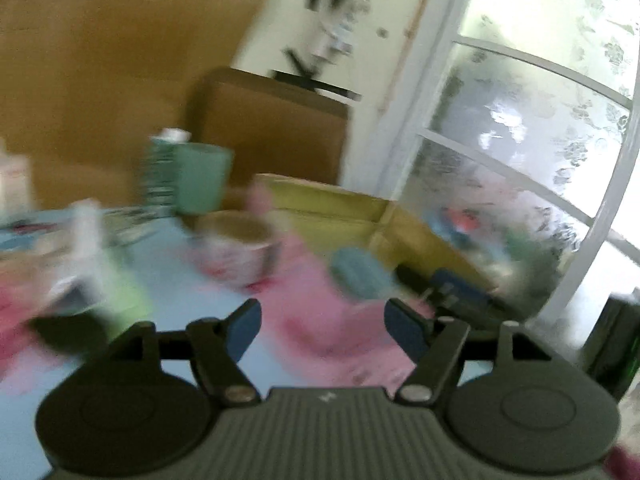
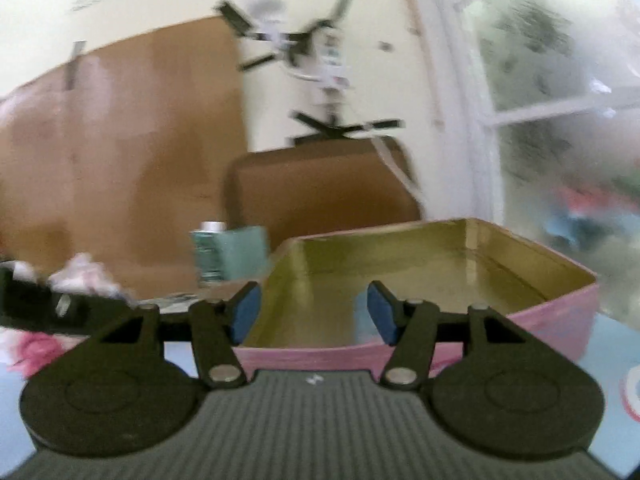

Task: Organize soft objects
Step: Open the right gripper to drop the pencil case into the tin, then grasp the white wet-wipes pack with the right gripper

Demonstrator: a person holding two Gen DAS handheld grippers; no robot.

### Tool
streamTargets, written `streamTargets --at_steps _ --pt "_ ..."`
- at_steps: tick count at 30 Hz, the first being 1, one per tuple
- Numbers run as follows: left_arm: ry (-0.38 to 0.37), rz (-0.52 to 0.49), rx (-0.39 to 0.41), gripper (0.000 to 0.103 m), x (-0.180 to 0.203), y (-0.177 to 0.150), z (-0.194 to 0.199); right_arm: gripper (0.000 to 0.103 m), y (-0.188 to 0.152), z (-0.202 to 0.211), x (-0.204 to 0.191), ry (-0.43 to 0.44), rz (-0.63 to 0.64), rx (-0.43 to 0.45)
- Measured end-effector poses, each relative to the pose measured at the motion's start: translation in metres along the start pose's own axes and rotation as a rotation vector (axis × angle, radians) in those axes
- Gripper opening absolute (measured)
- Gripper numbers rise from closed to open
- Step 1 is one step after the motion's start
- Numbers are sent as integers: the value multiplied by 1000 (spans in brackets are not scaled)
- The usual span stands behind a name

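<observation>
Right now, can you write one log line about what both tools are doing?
left tool: open, empty, above pink cloth | right tool: open, empty, facing pink tin | tin: looks empty

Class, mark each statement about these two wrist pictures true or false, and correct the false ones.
1. The right tool has its pads apart with nothing gripped. True.
2. The pink tin ahead of the right tool is packed full of cloths. False: its gold inside is mostly bare.
3. The left tool is clamped on the bowl. False: its pads stand apart, and the bowl lies further off.
4. A teal cup stands behind the bowl. True.
5. The tabletop is red. False: it is light blue.
</observation>
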State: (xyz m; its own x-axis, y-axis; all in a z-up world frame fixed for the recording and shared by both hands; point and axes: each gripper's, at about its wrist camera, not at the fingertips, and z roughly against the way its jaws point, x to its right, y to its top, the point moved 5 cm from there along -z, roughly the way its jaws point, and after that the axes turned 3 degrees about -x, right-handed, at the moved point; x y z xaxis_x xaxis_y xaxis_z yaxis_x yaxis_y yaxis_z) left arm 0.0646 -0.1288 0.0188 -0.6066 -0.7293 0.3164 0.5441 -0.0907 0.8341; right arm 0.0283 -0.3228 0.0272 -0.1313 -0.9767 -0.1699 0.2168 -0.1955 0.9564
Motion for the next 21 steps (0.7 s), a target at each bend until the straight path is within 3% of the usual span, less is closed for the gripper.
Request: streamTargets --at_steps 4,9,10,11,14,21 --pt "178 50 19 70 -67 -37 50 61 -11 -2 -52 151 64 -60" --pt "424 120 49 70 -138 -66 94 61 -42 -22 -122 318 152 -228" --pt "423 179 46 70 -150 -69 99 61 -44 -26 -134 338 175 -253" --pt "376 239 64 69 -157 -68 103 61 -48 -30 -147 354 206 -270" --pt "369 297 91 70 -166 -67 107 61 -47 -42 -172 375 256 -295" --pt "353 261 101 71 -157 -66 103 68 -26 -85 -189 299 252 -286"
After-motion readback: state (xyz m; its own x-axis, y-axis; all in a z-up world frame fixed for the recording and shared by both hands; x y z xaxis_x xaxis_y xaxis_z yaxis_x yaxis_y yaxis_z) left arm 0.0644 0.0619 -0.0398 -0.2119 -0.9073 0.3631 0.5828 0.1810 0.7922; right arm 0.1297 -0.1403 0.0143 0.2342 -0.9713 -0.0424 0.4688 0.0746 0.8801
